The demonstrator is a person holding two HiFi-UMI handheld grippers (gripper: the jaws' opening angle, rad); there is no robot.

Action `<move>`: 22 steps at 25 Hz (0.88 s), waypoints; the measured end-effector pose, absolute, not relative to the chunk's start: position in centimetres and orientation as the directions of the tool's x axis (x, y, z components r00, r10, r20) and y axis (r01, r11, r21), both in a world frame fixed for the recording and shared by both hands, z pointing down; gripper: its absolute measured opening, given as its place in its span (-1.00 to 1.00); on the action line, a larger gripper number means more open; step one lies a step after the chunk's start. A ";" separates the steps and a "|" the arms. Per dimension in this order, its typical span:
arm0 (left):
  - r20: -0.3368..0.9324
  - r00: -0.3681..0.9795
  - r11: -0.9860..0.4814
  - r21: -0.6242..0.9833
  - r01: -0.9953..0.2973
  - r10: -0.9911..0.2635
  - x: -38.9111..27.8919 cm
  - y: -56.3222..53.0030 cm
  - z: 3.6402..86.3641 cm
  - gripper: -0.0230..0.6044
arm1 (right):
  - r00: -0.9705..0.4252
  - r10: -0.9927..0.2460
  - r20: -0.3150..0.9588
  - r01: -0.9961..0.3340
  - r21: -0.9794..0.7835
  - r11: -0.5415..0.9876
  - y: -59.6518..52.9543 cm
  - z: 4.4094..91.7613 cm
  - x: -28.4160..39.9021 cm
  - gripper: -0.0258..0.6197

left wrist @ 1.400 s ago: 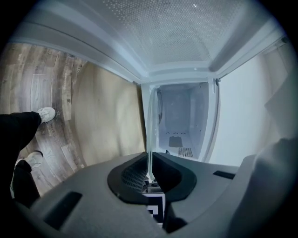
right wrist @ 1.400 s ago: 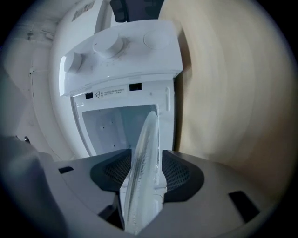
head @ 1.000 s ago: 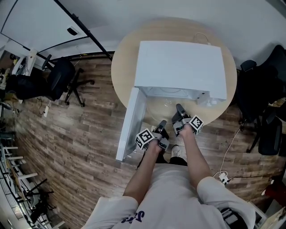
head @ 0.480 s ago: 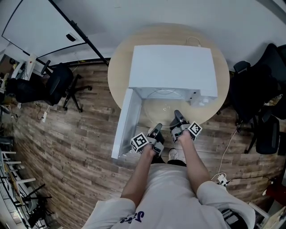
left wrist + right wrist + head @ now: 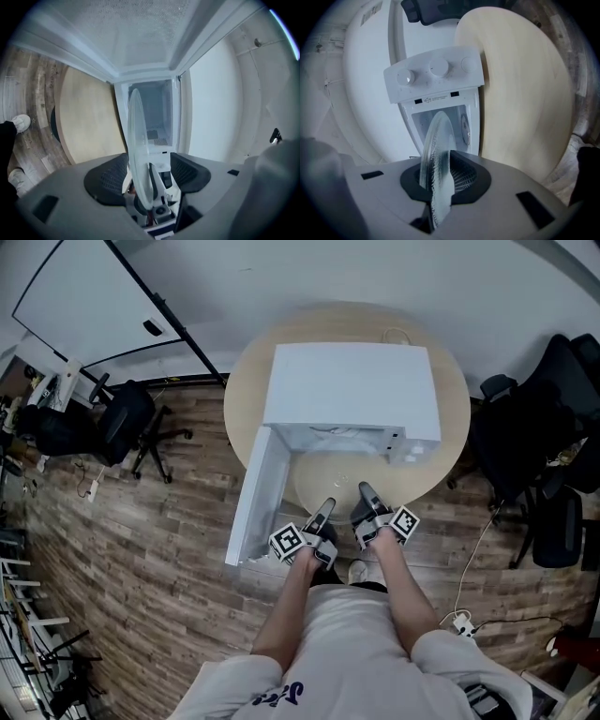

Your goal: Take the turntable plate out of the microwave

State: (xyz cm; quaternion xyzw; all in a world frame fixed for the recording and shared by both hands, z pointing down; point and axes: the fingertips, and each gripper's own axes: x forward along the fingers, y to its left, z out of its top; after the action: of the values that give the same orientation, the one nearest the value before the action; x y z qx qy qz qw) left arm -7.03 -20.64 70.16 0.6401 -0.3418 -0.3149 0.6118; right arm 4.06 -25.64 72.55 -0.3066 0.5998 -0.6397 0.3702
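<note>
The clear glass turntable plate (image 5: 339,482) hangs in front of the open cavity of the white microwave (image 5: 347,390), over the near edge of the round table. My right gripper (image 5: 364,491) is shut on its near rim; in the right gripper view the plate (image 5: 436,140) stands edge-on, pinched between the pads of that gripper (image 5: 440,176). My left gripper (image 5: 328,505) is at the rim's left side. Its jaws have just been opening, and in the left gripper view the plate (image 5: 137,140) stands between the pads of the spread gripper (image 5: 147,176), which do not press on it.
The microwave door (image 5: 251,493) swings out to the left, beside my left gripper. The wooden table (image 5: 450,427) ends just below the plate. Office chairs (image 5: 131,418) (image 5: 539,427) stand on the wood floor at either side. The control panel (image 5: 433,77) with its knobs faces the right gripper.
Both grippers have drawn back toward the person and risen a little, carrying the plate out of the cavity.
</note>
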 end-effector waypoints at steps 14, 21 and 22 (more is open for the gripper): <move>-0.017 0.457 0.007 0.999 0.051 -0.889 -6.3 -20.7 66.0 -0.79 | -0.596 -0.800 -0.072 0.095 -0.995 0.019 -21.9 65.7 6.4 -0.79; -0.007 0.464 0.023 0.998 0.059 -0.886 -5.5 -18.3 61.5 -0.80 | -0.652 -0.758 -0.017 -0.032 -0.998 0.050 -20.2 60.5 6.9 -0.79; -0.003 0.466 0.026 0.998 0.056 -0.885 -5.5 -18.0 60.9 -0.80 | -0.658 -0.753 -0.017 -0.036 -0.998 0.053 -20.0 60.0 6.9 -0.79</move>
State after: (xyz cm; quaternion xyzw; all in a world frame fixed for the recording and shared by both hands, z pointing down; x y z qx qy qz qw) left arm -5.51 -17.97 60.88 0.5871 -0.3529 -0.3772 0.6233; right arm 6.85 -19.97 60.04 -0.2963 0.6658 -0.6209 0.2889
